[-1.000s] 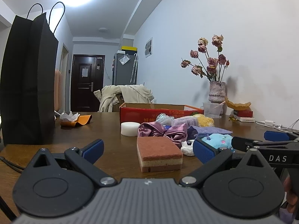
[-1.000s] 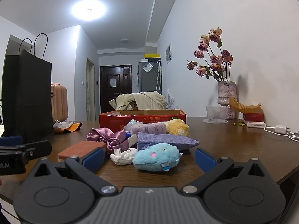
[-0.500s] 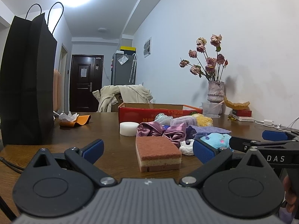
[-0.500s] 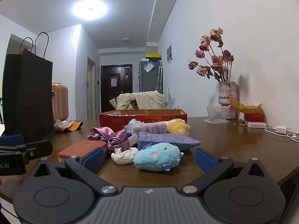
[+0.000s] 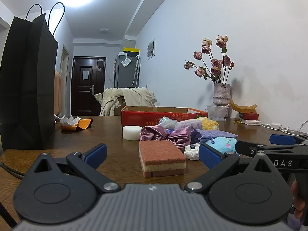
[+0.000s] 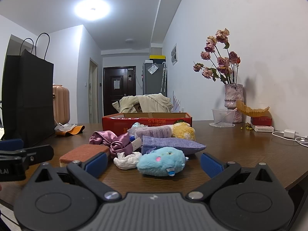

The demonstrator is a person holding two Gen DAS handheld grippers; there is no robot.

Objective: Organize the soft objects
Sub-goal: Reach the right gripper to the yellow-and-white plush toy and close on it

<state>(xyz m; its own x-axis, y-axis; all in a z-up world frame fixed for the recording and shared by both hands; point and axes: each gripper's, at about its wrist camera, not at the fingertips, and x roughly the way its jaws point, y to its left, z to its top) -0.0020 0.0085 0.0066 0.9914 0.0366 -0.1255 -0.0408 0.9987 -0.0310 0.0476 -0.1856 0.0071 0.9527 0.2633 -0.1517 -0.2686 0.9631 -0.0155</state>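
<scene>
A pile of soft things lies mid-table before a red cardboard box (image 5: 163,115) (image 6: 146,120). A brown layered sponge (image 5: 161,160) (image 6: 84,152) sits straight ahead of my open, empty left gripper (image 5: 153,154). A blue plush toy (image 6: 161,161) (image 5: 223,144) lies just ahead of my open, empty right gripper (image 6: 153,162). Behind them are a pink satin scrunchie (image 5: 163,135) (image 6: 111,141), a purple pouch (image 6: 171,146), a white crumpled bag (image 6: 126,159), a yellow plush (image 6: 182,130) and a white round sponge (image 5: 131,132).
A tall black paper bag (image 5: 27,84) stands on the table at the left. An orange cloth with tissue (image 5: 77,124) lies beside it. A vase of dried roses (image 6: 233,96), a plastic cup (image 6: 223,116), small boxes and a white charger (image 6: 288,133) line the right wall side.
Both grippers have edged slightly closer to the pile; the sponge and plush sit a little larger in view. Nothing was gripped or moved.
</scene>
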